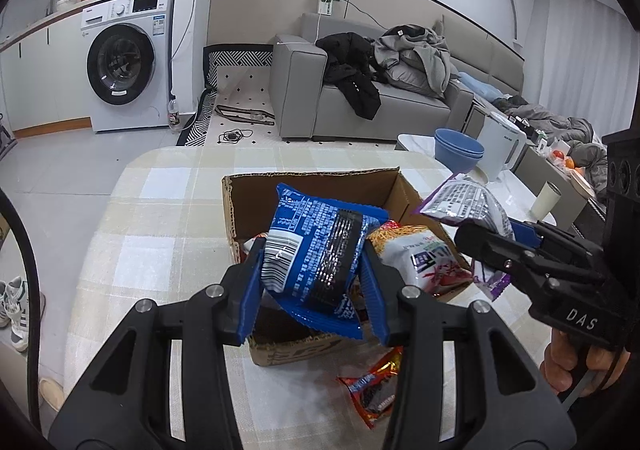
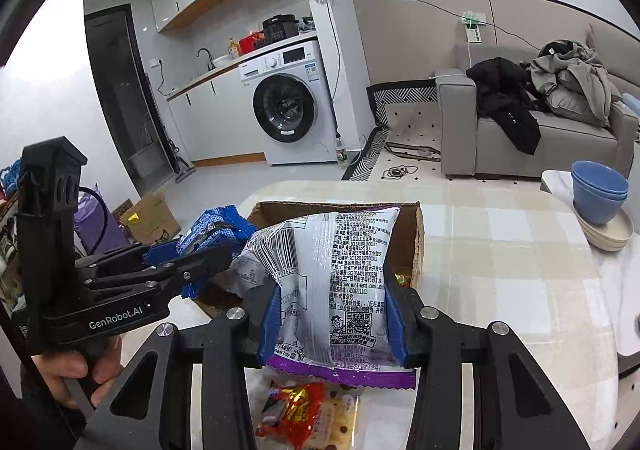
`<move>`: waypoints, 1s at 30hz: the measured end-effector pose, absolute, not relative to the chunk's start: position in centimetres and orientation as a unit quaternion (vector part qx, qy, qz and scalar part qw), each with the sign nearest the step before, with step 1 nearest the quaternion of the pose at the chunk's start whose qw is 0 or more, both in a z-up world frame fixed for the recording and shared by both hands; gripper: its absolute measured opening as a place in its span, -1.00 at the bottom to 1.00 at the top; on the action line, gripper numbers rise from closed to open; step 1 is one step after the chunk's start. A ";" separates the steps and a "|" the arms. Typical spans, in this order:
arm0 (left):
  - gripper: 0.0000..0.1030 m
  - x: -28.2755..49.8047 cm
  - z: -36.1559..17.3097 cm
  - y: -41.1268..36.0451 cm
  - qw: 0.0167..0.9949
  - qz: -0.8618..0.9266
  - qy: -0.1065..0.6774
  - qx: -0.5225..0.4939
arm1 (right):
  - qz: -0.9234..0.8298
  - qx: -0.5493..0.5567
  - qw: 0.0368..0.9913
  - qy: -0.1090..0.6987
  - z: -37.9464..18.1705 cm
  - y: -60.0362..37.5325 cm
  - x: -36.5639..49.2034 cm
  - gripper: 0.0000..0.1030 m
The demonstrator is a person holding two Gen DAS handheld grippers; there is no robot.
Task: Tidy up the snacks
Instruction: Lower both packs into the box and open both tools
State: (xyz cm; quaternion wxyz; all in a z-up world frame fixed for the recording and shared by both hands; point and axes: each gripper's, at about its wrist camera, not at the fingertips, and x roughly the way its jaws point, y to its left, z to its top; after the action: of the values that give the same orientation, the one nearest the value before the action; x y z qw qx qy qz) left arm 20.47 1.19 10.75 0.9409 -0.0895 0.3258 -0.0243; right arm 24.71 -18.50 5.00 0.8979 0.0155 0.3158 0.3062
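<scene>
Nearest, a red snack packet [image 1: 376, 390] lies loose on the checked table [image 1: 160, 230], not yet sorted. Just beyond, the left gripper [image 1: 312, 274] pinches a blue packet [image 1: 320, 250] and the right gripper [image 2: 332, 314] a silver-and-purple packet [image 2: 336, 282], both held over the cardboard box [image 1: 312, 185], probably for dropping in. Packets already inside are largely hidden, so their number is unclear.

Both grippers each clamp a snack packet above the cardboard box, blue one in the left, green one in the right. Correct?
Not quite. The right gripper clamps a silver packet with purple edges, not a green one; the right wrist view shows it clearly. The rest stands: the left gripper clamps the blue packet, both above the cardboard box.
</scene>
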 end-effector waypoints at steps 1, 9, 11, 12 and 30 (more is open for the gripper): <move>-0.20 20.9 10.6 1.3 0.941 -0.022 0.326 -0.089 | 0.305 0.014 0.898 0.316 4.8 -18.3 25.0 -0.15; -0.20 24.4 8.5 1.6 0.938 -0.020 0.336 -0.077 | 0.290 -0.006 0.905 0.312 3.2 -16.5 26.9 -0.15; -0.20 25.1 8.0 1.5 0.938 -0.018 0.340 -0.071 | 0.284 -0.015 0.905 0.318 2.8 -16.1 27.5 -0.14; -0.20 25.5 7.7 1.5 0.937 -0.018 0.341 -0.069 | 0.283 -0.017 0.904 0.321 2.6 -16.0 27.7 -0.13; -0.18 30.0 4.0 -0.2 0.928 -0.034 0.367 -0.054 | 0.278 -0.034 0.898 0.339 0.5 -15.3 30.2 -0.12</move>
State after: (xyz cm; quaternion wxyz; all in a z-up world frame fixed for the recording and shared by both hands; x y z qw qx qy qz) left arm 29.97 -0.23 3.98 0.9280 -0.0541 0.3670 -0.0345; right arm 30.23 -15.25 0.52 0.8980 -0.0342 0.3390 0.2783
